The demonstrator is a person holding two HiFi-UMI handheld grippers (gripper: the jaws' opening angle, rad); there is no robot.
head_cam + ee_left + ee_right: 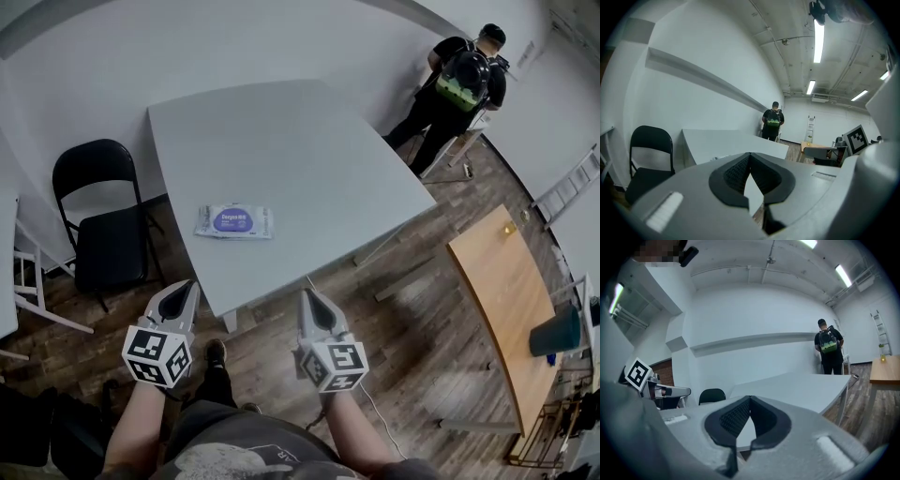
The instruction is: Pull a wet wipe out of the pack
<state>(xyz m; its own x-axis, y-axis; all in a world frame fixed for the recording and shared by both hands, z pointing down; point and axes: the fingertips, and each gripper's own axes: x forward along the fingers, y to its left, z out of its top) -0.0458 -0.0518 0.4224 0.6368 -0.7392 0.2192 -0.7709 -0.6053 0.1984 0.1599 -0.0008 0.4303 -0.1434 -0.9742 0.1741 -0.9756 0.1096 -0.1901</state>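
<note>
The wet wipe pack (pixel 234 222) lies flat on the grey worktop (pixel 309 169), left of the frame's centre. Below it, off the worktop's near edge, the left gripper (pixel 184 293) and right gripper (pixel 310 301) sit well apart from it, both with jaws pressed together and empty.
</note>
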